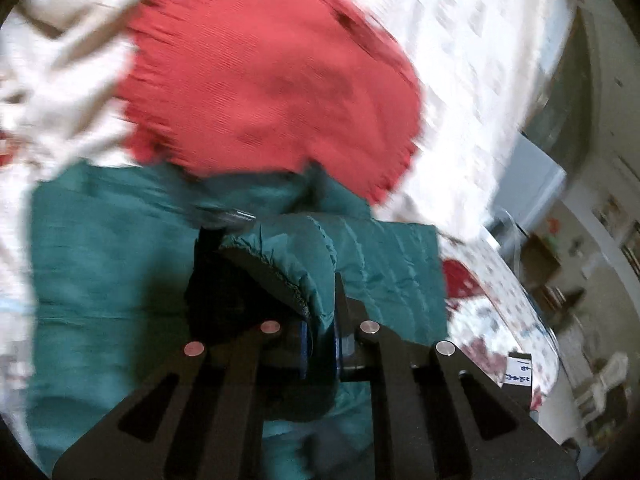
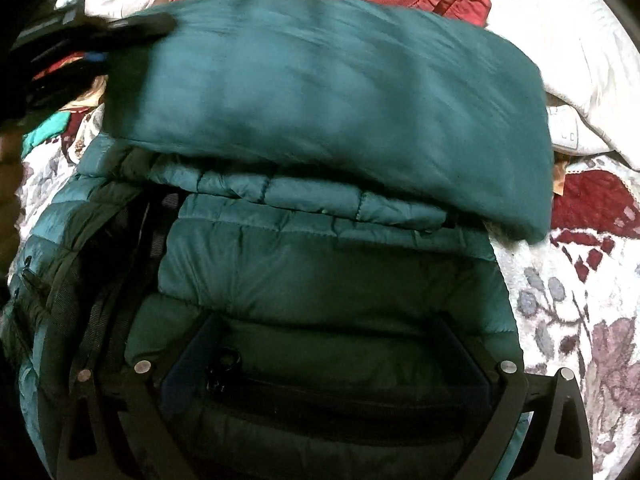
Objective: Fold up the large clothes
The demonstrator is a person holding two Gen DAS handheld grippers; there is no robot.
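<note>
My left gripper (image 1: 320,344) clenches the teal jacket's (image 2: 320,92) cuff, seemingly; my right gripper (image 2: 324,384) stands released over it, red cloth (image 1: 272,80) at twelve o'clock.

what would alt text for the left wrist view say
The left gripper is shut on a fold of a teal quilted jacket lying on a floral bedspread. A red garment lies just beyond it, blurred.

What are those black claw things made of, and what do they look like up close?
Both are matte black linkage frames with slotted cut-outs and round silver pivot pins. The left gripper has blue pads on its fingers' inner faces; the right gripper has dark blue pads too. No cables, hands or sleeves show.
</note>
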